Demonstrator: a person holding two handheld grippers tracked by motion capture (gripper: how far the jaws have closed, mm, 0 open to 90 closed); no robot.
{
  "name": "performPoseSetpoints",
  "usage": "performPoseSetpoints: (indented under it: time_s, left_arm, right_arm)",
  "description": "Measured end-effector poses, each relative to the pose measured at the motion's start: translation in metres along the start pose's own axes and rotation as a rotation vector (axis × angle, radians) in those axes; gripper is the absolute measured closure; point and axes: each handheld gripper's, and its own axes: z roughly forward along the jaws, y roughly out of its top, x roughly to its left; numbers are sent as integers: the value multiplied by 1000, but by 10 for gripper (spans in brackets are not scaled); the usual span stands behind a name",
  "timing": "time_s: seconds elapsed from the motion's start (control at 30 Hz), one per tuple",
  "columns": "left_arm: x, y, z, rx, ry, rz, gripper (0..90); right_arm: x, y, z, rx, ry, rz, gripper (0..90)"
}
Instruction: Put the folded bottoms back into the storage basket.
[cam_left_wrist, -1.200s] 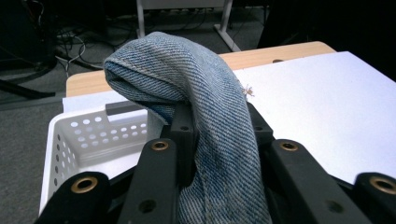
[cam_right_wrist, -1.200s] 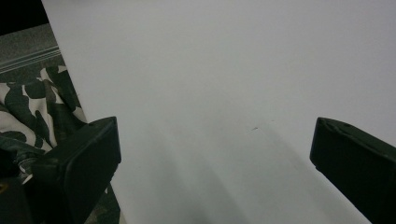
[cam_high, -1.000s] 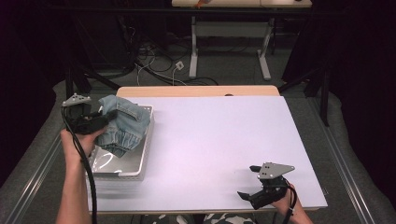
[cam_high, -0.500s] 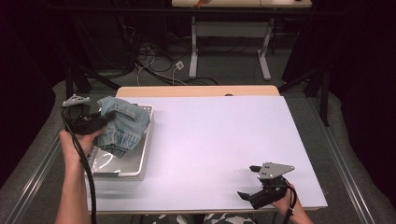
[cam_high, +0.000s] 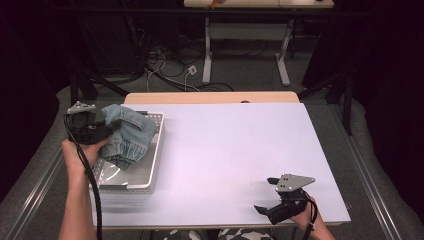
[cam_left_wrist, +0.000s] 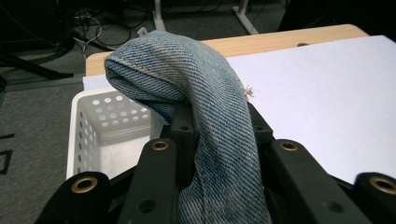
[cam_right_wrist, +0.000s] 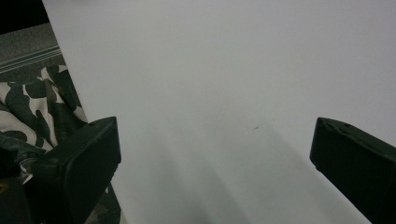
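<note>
High view is giving me the whole layout, so I am starting at the near edge. I am resting my right claw (cam_high: 276, 199) low at the near right corner of the white tabletop (cam_high: 240, 155), and its jaws are standing wide apart with nothing between them; the right gripper view is confirming that, showing bare white surface between the two black jaws and a patch of camouflage fabric (cam_right_wrist: 28, 116) past the tabletop's edge. Moving farther and to the left, I am holding my left claw (cam_high: 107, 131) over the white perforated basket (cam_high: 145, 175) sitting at the left edge of the tabletop. That claw is clamping down on the denim garment (cam_high: 127, 137), which is hanging bunched from the jaws above the basket. Through the left gripper view I am seeing the denim (cam_left_wrist: 205, 93) folding up and over between the jaws, with the basket's holed wall (cam_left_wrist: 93, 126) just behind it.
</note>
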Motion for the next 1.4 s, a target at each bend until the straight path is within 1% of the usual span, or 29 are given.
performPoseSetpoints:
  time_s: [0.13, 0.33, 0.53, 0.83, 1.03, 1.17, 1.27, 1.3, 1.4]
  left_arm:
    - [2, -2, 5, 18, -13, -7, 725]
    - [2, -5, 14, 49, -19, -4, 724]
    - [4, -9, 24, 85, -29, -13, 723]
    - [8, -15, 36, 140, -42, -9, 720]
    - [11, -17, 38, 156, -28, -9, 716]
    - [14, -20, 41, 178, -17, -12, 707]
    - [16, -22, 44, 197, -5, 4, 699]
    - [15, -22, 45, 197, 2, 1, 698]
    - [17, -24, 46, 207, 14, 11, 695]
  right_arm:
    - [0, 0, 0, 1, 0, 1, 15]
    - [0, 0, 0, 1, 0, 3, 15]
    - [0, 0, 0, 2, 1, 3, 15]
    - [0, 0, 0, 3, 1, 4, 15]
    - [0, 0, 0, 3, 0, 3, 15]
    - [0, 0, 0, 2, -1, 2, 15]
    - [0, 0, 0, 3, -1, 3, 16]
    - [0, 0, 0, 3, -1, 3, 16]
    - [0, 0, 0, 8, -1, 1, 16]
